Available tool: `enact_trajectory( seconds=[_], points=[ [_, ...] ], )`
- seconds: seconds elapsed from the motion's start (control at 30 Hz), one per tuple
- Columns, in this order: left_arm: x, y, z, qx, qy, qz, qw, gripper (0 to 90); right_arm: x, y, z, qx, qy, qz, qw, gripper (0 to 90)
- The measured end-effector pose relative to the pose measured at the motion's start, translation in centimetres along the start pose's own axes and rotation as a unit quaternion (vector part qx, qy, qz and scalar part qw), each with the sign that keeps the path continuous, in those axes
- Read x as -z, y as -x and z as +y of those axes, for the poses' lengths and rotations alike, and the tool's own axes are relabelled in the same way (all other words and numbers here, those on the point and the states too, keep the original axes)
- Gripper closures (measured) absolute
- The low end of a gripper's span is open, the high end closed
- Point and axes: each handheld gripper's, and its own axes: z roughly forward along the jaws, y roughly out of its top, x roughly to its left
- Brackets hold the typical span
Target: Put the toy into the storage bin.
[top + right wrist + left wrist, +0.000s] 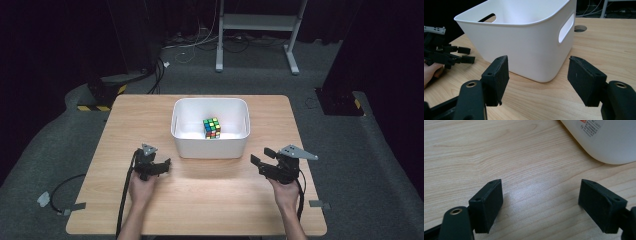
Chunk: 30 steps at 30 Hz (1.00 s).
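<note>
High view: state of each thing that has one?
Bin: upright on the table, open top.
Cube: inside the bin, scrambled, untouched.
Left gripper: jaws open, nothing between them.
Right gripper: jaws open, nothing between them, pointed at the bin.

Lab: dark curtains (55, 35), floor cables (200, 42), wooden table (200, 200)

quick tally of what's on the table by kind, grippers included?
White bin: 1
Colour cube, inside the bin: 1
Grippers: 2, left gripper and right gripper, both open with nothing between the fingers
Total: 4
</note>
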Motion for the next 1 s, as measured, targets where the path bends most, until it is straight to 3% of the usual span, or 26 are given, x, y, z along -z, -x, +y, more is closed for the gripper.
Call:
enact_trajectory(
  seconds=[1.0],
  points=[
    [0.0, 0.0, 0.0, 0.000, 0.000, 0.000, 1.0000, 19.8, -1.5, -0.1, -1.7, 0.002, -0.029, -0.009, 0.9995, 33.9]
  ],
)
